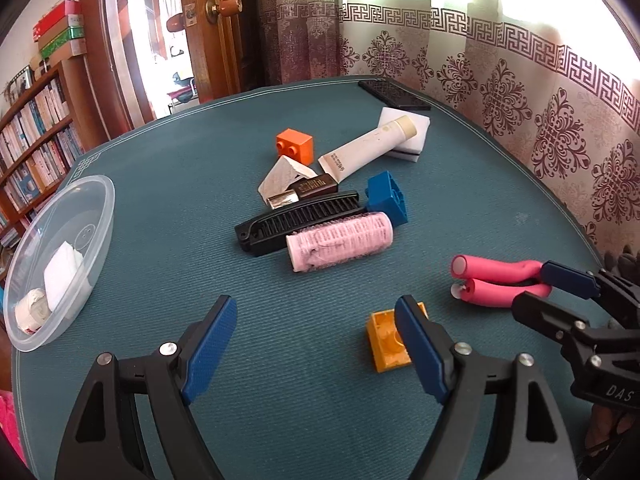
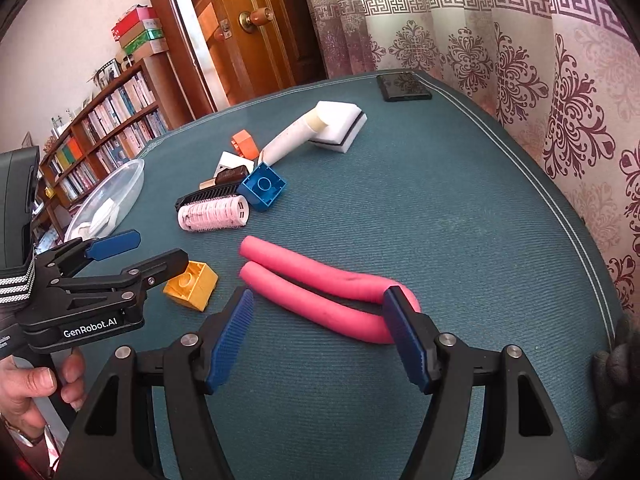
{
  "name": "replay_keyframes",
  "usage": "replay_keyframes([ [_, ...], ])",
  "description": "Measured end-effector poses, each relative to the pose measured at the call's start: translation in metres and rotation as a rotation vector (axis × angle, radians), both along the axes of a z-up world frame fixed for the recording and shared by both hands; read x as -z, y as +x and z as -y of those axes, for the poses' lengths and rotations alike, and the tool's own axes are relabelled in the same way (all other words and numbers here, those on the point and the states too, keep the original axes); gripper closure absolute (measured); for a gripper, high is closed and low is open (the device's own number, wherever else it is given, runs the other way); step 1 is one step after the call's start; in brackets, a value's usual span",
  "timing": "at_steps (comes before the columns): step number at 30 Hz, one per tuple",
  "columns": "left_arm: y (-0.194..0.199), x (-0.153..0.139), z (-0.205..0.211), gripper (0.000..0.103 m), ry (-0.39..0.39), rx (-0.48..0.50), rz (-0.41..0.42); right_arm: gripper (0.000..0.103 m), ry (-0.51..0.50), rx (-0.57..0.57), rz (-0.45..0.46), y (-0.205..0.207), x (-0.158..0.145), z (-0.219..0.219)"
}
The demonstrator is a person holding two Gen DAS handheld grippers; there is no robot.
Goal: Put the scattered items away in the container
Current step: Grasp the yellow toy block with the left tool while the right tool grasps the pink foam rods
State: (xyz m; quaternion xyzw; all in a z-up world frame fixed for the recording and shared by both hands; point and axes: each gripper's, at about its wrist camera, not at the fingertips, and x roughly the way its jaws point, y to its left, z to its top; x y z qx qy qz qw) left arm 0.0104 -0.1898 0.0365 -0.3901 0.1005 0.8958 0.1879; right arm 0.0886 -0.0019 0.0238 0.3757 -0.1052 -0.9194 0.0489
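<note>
Both tongs gape open low over the teal counter (image 1: 160,184), left tongs (image 1: 316,344) by the yellow block (image 1: 386,344), right tongs (image 2: 320,336) straddling the pink foam roller (image 2: 320,284), clear container (image 1: 60,264) at the bookshelf-side edge.

Desk: teal woven-textured desk (image 1: 168,184) with a pale stitched border.
Curtain: cream curtain (image 1: 520,92) with maroon floral medallions and a key-pattern band, behind the desk's far edge.
Door: brown wooden door (image 2: 256,52) with a round knob (image 2: 256,18).
Bookshelf: wooden bookshelf (image 1: 36,148) full of books, coloured boxes (image 1: 60,28) stacked on top.
</note>
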Motion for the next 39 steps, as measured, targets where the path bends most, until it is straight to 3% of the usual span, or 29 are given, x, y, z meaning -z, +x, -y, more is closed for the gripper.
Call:
replay_keyframes([
  [9, 0.011, 0.011, -0.026, 0.019, -0.025, 0.049, 0.016, 0.032, -0.044, -0.043, -0.028, 0.021, -0.008, -0.011],
  [23, 0.007, 0.024, -0.032, 0.019, -0.011, 0.070, 0.038, 0.032, -0.004, -0.008, -0.051, 0.013, -0.009, -0.034],
  [28, 0.009, 0.022, -0.032, 0.036, 0.003, 0.094, 0.036, 0.032, 0.032, -0.046, -0.040, 0.008, -0.005, -0.026],
  [33, 0.012, 0.020, -0.032, 0.068, 0.004, 0.114, 0.027, 0.032, 0.087, -0.087, -0.022, 0.003, -0.002, -0.014],
  [36, 0.012, 0.019, -0.031, 0.077, 0.001, 0.119, 0.024, 0.032, 0.118, -0.108, -0.012, -0.001, 0.000, -0.009],
  [39, 0.012, 0.019, -0.030, 0.077, -0.008, 0.119, 0.017, 0.034, 0.151, -0.130, 0.000, -0.006, 0.002, -0.005],
])
